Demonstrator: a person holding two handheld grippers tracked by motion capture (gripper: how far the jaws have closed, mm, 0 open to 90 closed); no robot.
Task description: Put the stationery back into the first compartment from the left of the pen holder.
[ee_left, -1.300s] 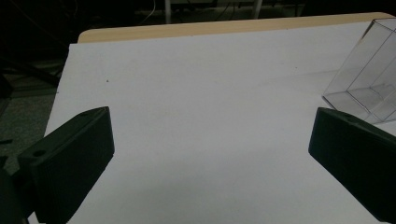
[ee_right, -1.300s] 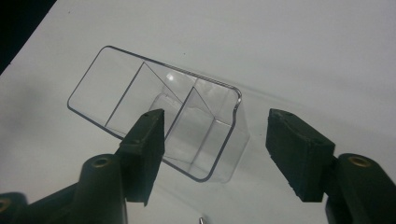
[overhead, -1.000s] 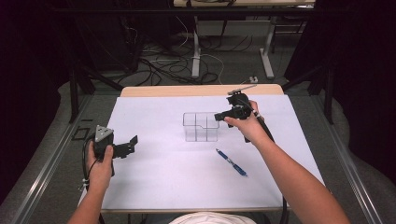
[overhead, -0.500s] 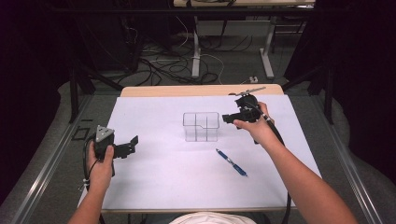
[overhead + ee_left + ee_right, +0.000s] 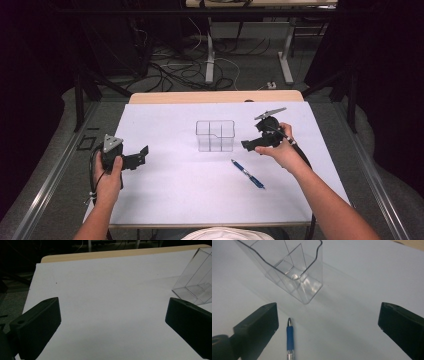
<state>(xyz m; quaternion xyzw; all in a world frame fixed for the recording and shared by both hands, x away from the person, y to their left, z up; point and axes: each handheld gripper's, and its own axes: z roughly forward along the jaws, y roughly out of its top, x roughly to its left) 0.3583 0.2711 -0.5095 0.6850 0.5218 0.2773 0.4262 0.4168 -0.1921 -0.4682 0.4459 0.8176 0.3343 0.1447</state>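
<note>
A big white sheet [image 5: 175, 180] covers most of my table [image 5: 215, 96]. A strip of bare wood shows along the far edge. Past that edge is dark floor with cables [image 5: 175, 75] and metal legs. The sheet is flat and smooth, with lots of free room on the left side and in front of me.

A clear box [image 5: 215, 135] stands upright near the middle of the sheet. It is hard, see-through plastic with thin walls inside that split it into small parts. Its top rim is wavy on one side, as my right gripper view shows. The box looks empty.

A pen [image 5: 248, 173] lies flat on the sheet, nearer to me than the box and a bit to the right. It is apart from the box. It is thin, with a blue grip and a shiny tip that points toward the box.

My left tongs [image 5: 141, 155] are held over the left part of the sheet, well apart from the box. The black jaws are spread wide and hold nothing. In my left gripper view there is just bare sheet between them, and the box sits off to the side.

My right tongs [image 5: 248, 144] are just to the right of the box, above the sheet. Their jaws are spread wide too, with nothing in them. The pen tip lies by one jaw.
</note>
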